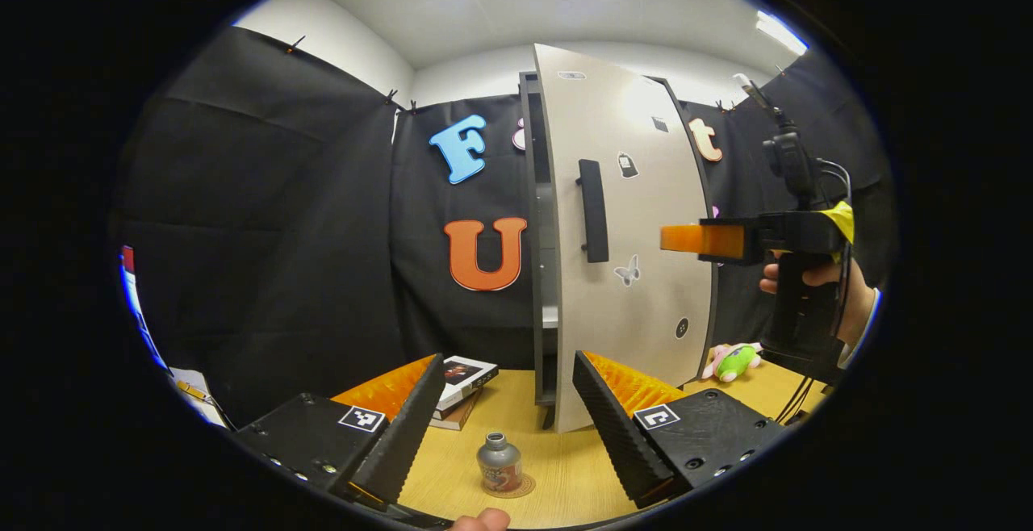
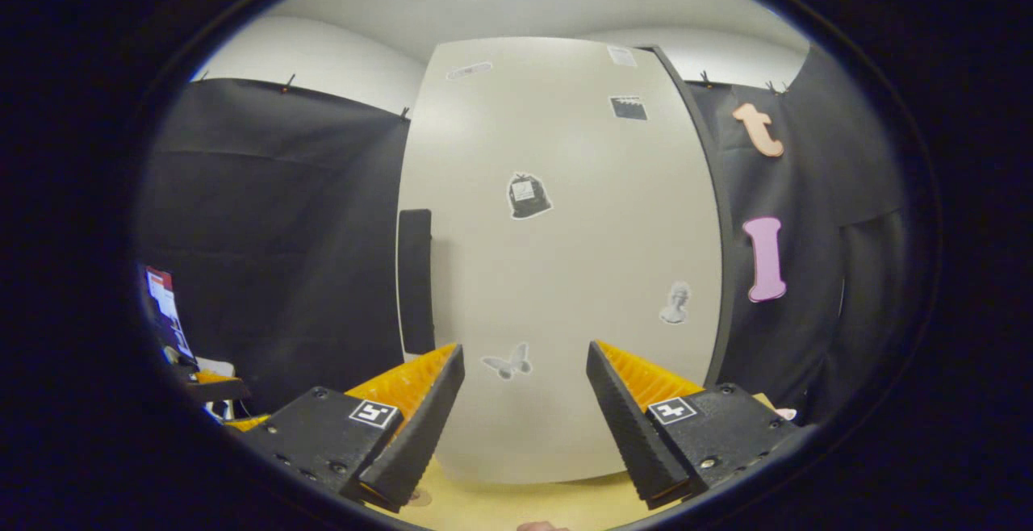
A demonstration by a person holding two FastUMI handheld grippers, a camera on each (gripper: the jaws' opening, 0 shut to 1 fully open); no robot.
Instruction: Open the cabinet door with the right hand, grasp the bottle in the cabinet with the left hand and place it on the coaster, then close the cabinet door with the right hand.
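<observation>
below the open left hand-held gripper, bottle apparently on coaster, right hand-held gripper open

Half-open cabinet door blocks cabinet front, narrow gap at its left edge

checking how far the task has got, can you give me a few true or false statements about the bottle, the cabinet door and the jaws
1. The bottle stands upright on the coaster. True.
2. The left gripper is shut on the bottle. False: its jaws are open, the bottle is free.
3. The cabinet door is fully closed. False: it stands ajar.
4. The right gripper faces the door with open jaws. True.
5. The right gripper grips the door handle. False: it holds nothing.
</observation>
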